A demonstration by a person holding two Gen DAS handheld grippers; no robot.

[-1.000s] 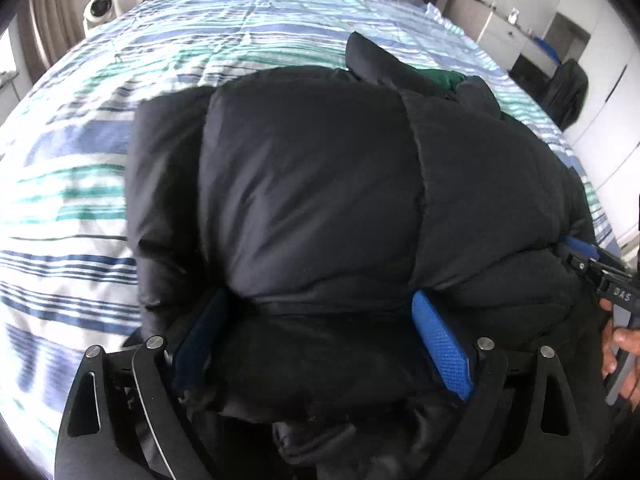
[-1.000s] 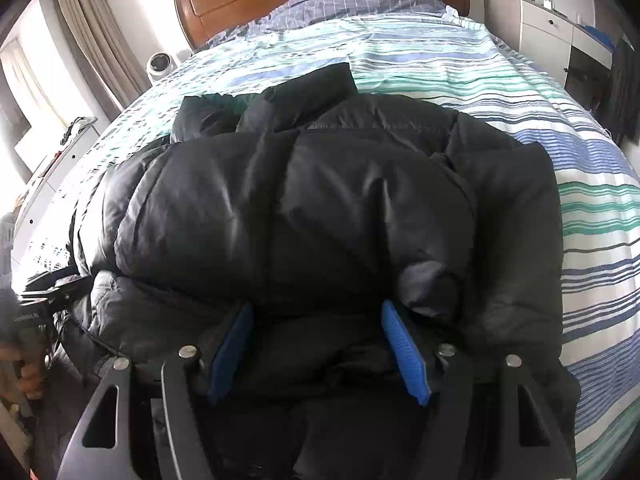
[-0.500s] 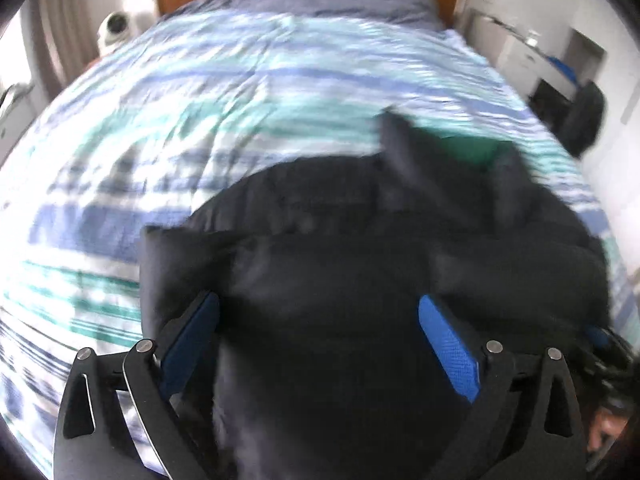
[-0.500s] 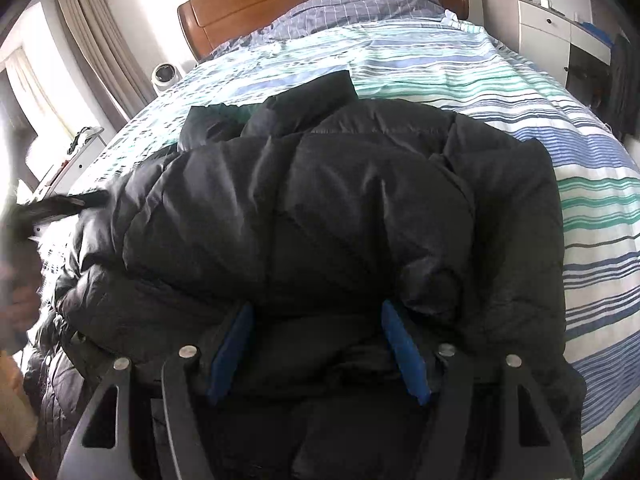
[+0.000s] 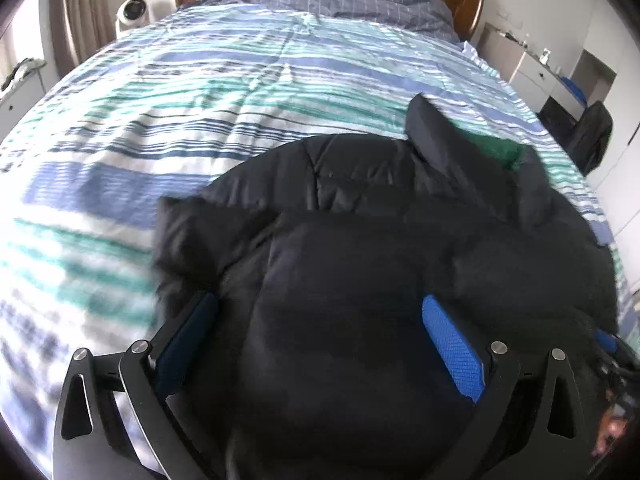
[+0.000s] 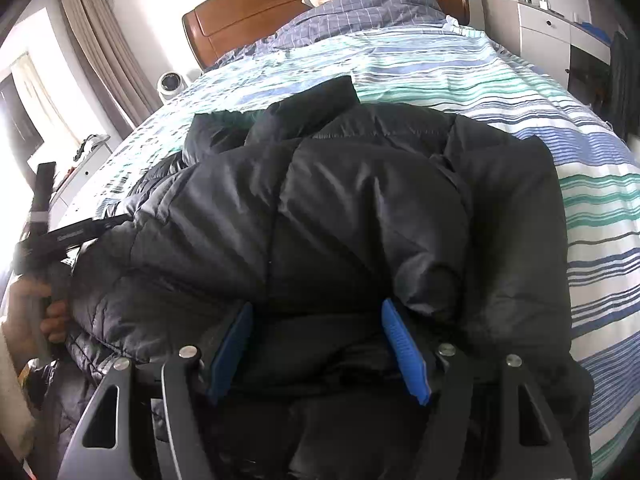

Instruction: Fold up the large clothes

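Holding the black jacket (image 6: 360, 216) between the right gripper's (image 6: 318, 344) fingers, we keep the left gripper (image 5: 320, 340) wide open above it.

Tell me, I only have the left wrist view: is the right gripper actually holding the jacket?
Observer: Yes. In the right wrist view, the fingers of the right gripper are closed on a thick fold at the near edge of the black puffer jacket.
Operator: Does the jacket's right side hang off the bed?
Observer: No. That side lies flat on the striped duvet, and bare duvet shows beyond it.
Operator: What's at the jacket's other side?
Observer: The left hand, wrapped around a black handle close against the jacket's left edge.
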